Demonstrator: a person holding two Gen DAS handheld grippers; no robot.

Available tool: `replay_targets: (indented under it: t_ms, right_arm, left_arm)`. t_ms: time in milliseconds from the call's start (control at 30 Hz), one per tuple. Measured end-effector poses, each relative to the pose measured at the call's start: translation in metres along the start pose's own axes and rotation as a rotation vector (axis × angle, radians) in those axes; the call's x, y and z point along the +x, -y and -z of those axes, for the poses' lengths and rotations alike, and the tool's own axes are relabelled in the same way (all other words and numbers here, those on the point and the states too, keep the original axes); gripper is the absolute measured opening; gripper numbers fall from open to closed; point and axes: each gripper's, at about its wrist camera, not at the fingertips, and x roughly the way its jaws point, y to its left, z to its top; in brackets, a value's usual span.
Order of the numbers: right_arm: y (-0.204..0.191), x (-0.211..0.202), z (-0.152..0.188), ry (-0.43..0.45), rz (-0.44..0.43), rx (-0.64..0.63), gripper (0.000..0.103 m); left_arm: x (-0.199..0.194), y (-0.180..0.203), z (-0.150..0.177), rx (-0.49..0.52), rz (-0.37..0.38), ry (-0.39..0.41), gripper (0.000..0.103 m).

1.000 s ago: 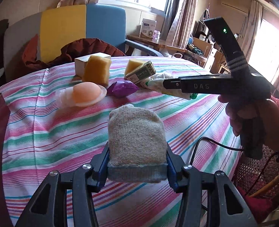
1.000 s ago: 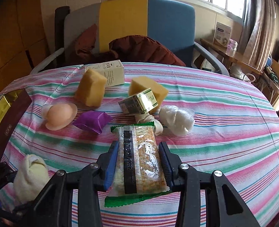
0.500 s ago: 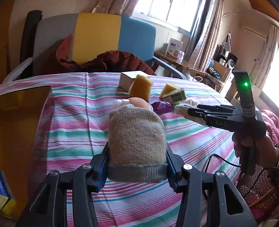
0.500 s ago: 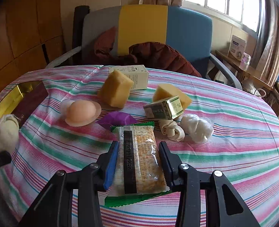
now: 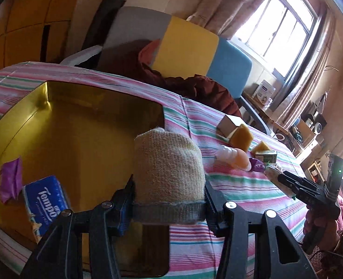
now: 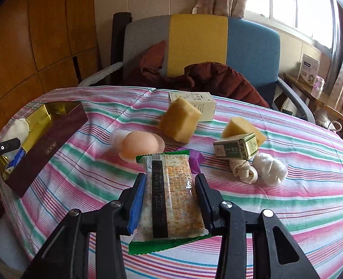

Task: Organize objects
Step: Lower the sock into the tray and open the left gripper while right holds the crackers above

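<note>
My left gripper [image 5: 169, 195] is shut on a beige rolled sock [image 5: 169, 172] and holds it over the right edge of the gold-lined box [image 5: 78, 130]. The box holds a blue Tempo tissue pack [image 5: 45, 197] and a purple packet [image 5: 9, 181]. My right gripper [image 6: 171, 195] is shut on a green-edged cracker packet [image 6: 171, 195] above the striped table [image 6: 287, 209]. In the right wrist view the box [image 6: 48, 137] lies at the left, with the sock [image 6: 18, 127] over it.
On the table lie a pink egg-shaped item [image 6: 138, 144], two yellow sponges [image 6: 178, 125] [image 6: 241, 127], a white carton [image 6: 194, 104], a green box [image 6: 236, 148], a knotted chew [image 6: 243, 172] and a white bundle [image 6: 269, 169]. A chair [image 6: 199, 46] stands behind.
My left gripper has swung left with the sock, from over the table to over the gold box. My right gripper has kept the cracker packet and turned slightly left.
</note>
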Motion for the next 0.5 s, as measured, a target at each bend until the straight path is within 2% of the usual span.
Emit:
replay_targets:
  t_ms: [133,333,500]
  right_arm:
    - [-0.018,0.0,-0.005,-0.015,-0.071,0.038,0.043]
    - [-0.064,-0.006,-0.015,0.004,-0.182,0.029,0.043]
    - [-0.105,-0.01,-0.023,0.022,-0.281,0.03,0.043]
  left_arm:
    - [0.004,-0.018,0.001,-0.025,-0.058,-0.03,0.051]
    - [0.007,-0.04,0.011,-0.04,-0.125,-0.078,0.051]
    - [0.005,-0.042,0.016,-0.002,-0.126,-0.095,0.053]
